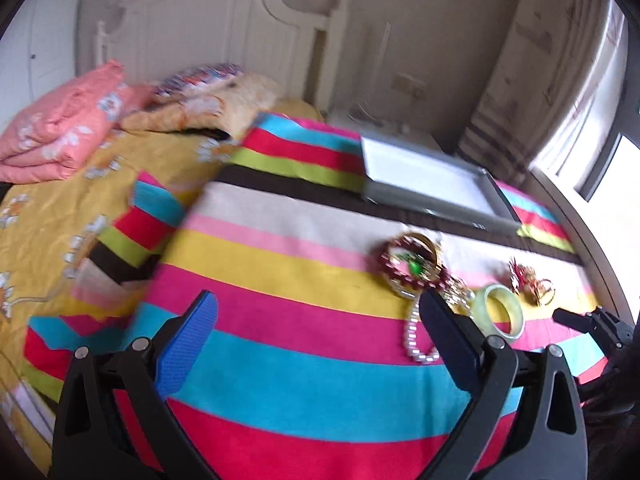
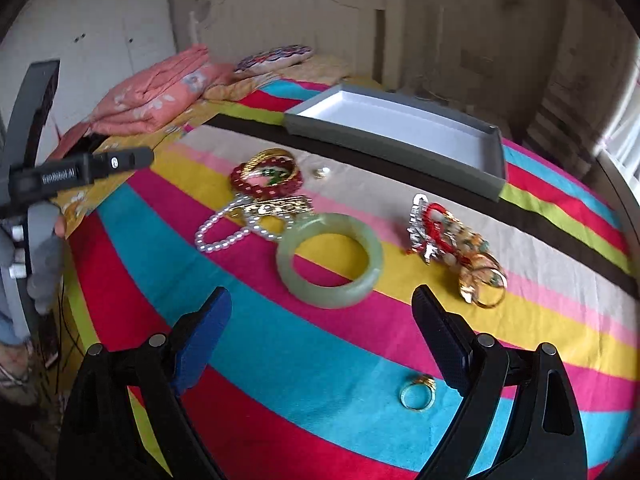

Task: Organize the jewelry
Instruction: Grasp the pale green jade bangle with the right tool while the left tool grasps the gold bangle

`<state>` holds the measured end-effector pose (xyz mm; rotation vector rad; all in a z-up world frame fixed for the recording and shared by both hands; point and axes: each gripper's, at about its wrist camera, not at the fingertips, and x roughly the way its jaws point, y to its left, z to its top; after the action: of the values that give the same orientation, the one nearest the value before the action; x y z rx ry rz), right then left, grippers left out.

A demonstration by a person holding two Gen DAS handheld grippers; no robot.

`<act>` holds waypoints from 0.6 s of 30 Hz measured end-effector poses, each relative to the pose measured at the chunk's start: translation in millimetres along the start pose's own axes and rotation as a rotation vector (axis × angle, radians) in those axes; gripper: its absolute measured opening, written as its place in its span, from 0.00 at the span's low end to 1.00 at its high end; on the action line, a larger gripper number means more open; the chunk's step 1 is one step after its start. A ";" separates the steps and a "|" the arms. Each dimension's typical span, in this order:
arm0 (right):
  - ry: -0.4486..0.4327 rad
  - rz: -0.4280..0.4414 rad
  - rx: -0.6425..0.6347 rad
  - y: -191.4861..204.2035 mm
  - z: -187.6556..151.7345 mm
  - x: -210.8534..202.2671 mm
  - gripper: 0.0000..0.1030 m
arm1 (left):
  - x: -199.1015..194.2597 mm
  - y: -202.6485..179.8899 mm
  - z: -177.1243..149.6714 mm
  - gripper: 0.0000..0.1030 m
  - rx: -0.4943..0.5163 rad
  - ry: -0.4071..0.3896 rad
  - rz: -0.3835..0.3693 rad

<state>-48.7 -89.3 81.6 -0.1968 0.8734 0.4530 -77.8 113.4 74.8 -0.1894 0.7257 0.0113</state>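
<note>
Jewelry lies scattered on a striped cloth. A pale green jade bangle (image 2: pixel 330 260) sits in the middle, with a pearl string (image 2: pixel 224 232) and a red-and-gold bangle pile (image 2: pixel 266 174) behind it. To the right lies a red, silver and gold cluster (image 2: pixel 456 244). A gold ring (image 2: pixel 417 392) rests near my right gripper (image 2: pixel 322 312), which is open and empty just short of the bangle. A grey tray with a white lining (image 2: pixel 400 124) stands behind. My left gripper (image 1: pixel 320 312) is open and empty, left of the same bangle (image 1: pixel 500 314) and pile (image 1: pixel 412 268).
The striped cloth (image 2: pixel 280 360) covers a bed with a yellow floral sheet (image 1: pixel 60 200). A folded pink quilt (image 1: pixel 60 128) and pillows lie by the white headboard (image 1: pixel 216 28). A window and curtain are at the right. A gloved hand (image 2: pixel 44 252) holds the left gripper's body.
</note>
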 end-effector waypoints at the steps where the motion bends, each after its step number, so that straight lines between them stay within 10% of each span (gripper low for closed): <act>1: 0.013 0.004 -0.038 8.0 2.4 2.6 0.78 | -8.6 7.0 0.4 0.96 -0.005 -0.014 0.011; 10: 0.191 0.045 -0.198 31.3 21.7 54.4 0.35 | -24.4 9.7 -14.1 0.80 0.070 0.006 -0.043; 18: 0.107 0.100 -0.139 12.0 10.2 53.6 0.15 | 10.1 -39.9 -23.1 0.58 0.167 0.110 -0.163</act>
<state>-17.4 -59.0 46.7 -0.3084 0.9604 0.6019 -82.5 69.6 57.9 -0.0894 0.8150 -0.2164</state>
